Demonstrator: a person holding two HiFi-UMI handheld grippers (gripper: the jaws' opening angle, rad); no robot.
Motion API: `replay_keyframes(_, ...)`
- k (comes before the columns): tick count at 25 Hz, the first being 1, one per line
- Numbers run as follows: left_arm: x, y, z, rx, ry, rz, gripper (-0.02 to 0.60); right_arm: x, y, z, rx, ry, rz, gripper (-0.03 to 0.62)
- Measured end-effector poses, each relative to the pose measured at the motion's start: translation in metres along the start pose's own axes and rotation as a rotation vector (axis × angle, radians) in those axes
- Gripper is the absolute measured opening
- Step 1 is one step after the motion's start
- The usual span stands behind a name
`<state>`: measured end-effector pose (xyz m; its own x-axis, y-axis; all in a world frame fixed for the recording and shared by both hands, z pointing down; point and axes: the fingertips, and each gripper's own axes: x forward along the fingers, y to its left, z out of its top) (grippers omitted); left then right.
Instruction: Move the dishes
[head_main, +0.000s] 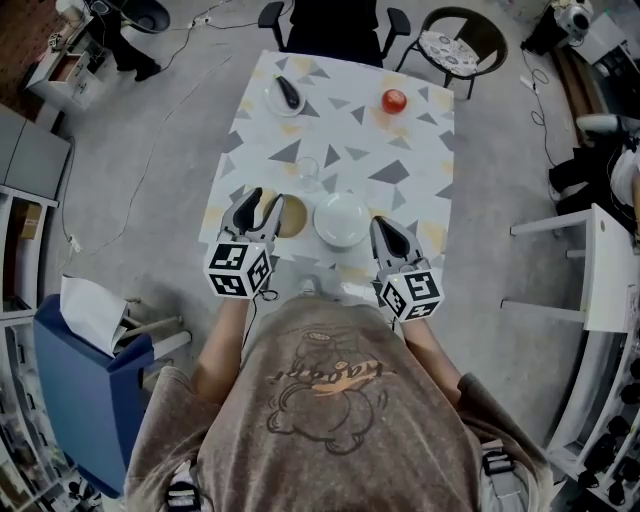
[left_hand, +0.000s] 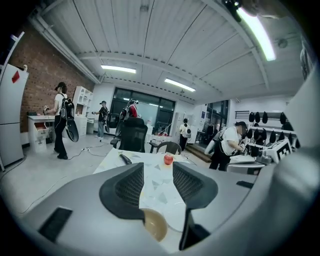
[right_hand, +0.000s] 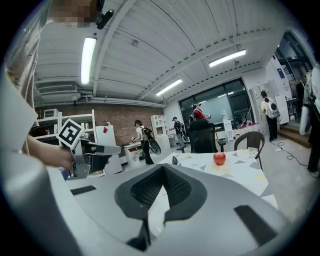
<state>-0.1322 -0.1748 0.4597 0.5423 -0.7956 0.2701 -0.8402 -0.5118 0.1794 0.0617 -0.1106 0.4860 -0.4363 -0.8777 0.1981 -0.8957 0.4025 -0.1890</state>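
A white plate (head_main: 341, 220) and a small tan bowl (head_main: 291, 217) lie side by side near the front edge of the patterned table (head_main: 400, 175). My left gripper (head_main: 265, 198) hovers just left of the bowl, open with nothing between its fingers. In the left gripper view that gripper (left_hand: 158, 171) stands above the tan bowl (left_hand: 155, 225) and the plate's rim (left_hand: 171, 220). At the plate's right, my right gripper (head_main: 381, 224) is shut and empty; its own view shows the right gripper (right_hand: 162, 168) with tips touching. A clear glass (head_main: 307, 169) stands behind the dishes.
At the far end sit a red apple (head_main: 394, 101) and a small plate with a dark object (head_main: 286, 96). A black office chair (head_main: 335, 25) and a round chair (head_main: 460, 45) stand beyond the table. A blue box (head_main: 90, 390) is at my left, white shelving (head_main: 610, 300) at my right.
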Motion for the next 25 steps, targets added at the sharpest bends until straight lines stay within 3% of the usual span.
replay_keyframes(11,-0.026,-0.04,-0.004,0.054,-0.074,-0.034,0.169,-0.009,-0.001,0.009,-0.012,-0.028,-0.021,-0.003)
replay_keyframes(18,-0.024,-0.038,-0.016,0.069,-0.064,-0.03,0.048,-0.014,-0.003,0.007,-0.026,-0.022,-0.037,-0.003)
replay_keyframes(25,-0.015,-0.035,-0.033,0.068,-0.032,-0.032,0.029,-0.017,-0.011,-0.002,-0.028,-0.001,-0.058,-0.004)
